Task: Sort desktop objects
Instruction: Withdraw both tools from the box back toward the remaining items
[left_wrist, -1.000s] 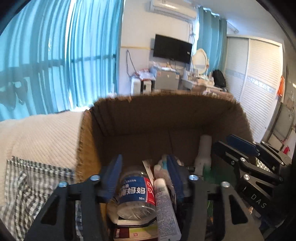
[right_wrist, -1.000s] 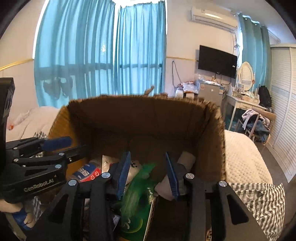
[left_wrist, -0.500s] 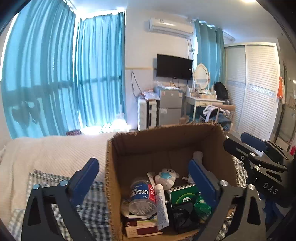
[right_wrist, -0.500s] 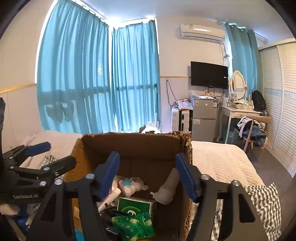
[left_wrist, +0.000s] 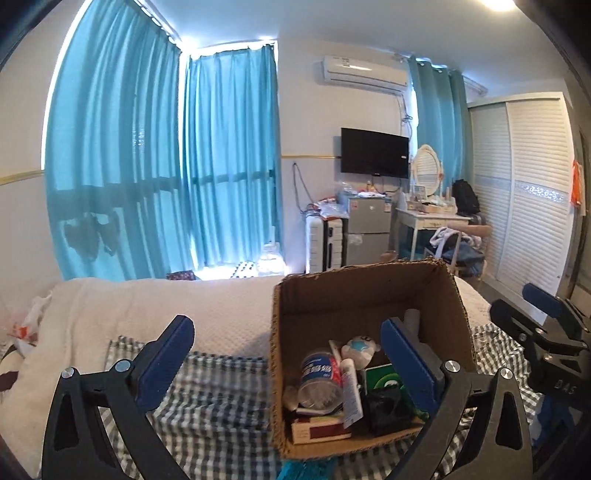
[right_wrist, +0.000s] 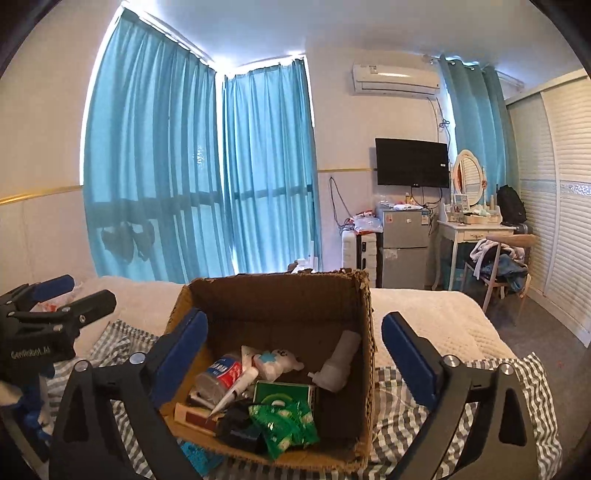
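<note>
An open cardboard box (left_wrist: 369, 295) stands on the bed. Inside lie a bottle with a blue and red label (left_wrist: 320, 380), a white tube (left_wrist: 351, 391), a small plush toy (left_wrist: 360, 347), a green carton (right_wrist: 282, 393), a green packet (right_wrist: 286, 424), a white bottle (right_wrist: 340, 363) and a black item (left_wrist: 384, 406). My left gripper (left_wrist: 287, 328) hangs wide open in front of the box (right_wrist: 280, 299), above its near left corner, holding nothing. My right gripper (right_wrist: 295, 320) is opening, its fingers either side of the box and above it, with nothing gripped.
The box rests on a checked cloth (left_wrist: 221, 398) over a white blanket (left_wrist: 147, 306). A blue item (right_wrist: 195, 454) pokes out under the box's front. A fridge (right_wrist: 404, 251), a dressing table (right_wrist: 476, 229) and a chair with clothes (right_wrist: 498, 258) stand beyond the bed.
Both grippers have drawn back and upward out of the box and spread their jaws. The bottle and the green packet that sat between the fingers now lie in the box.
</note>
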